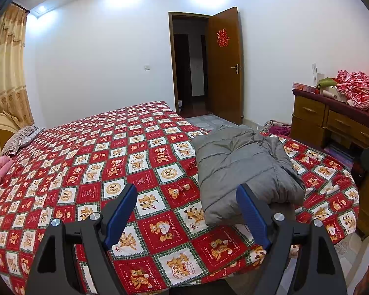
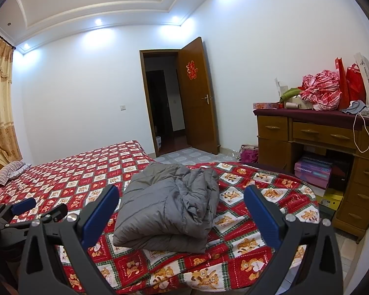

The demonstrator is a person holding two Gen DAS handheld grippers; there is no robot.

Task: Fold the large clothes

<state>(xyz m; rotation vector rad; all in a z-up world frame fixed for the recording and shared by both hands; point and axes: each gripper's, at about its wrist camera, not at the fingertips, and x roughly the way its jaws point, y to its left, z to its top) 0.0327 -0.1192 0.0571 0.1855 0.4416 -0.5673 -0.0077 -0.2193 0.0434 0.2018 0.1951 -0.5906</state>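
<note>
The left gripper (image 1: 187,209) had matte black arms with triangular cut-outs, filling the lower part of its frame. Its fingers (image 1: 121,212) wore ribbed blue pads, and round silver screws capped the pivots. The right gripper (image 2: 182,211) was built the same: black frame, blue pads on its fingers (image 2: 262,212), silver screws at the joints.

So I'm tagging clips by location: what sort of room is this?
A home bedroom, most likely: a bed under a red bear-print cover, a wooden dresser against the wall, and a grey padded jacket lying folded on the bed.
</note>
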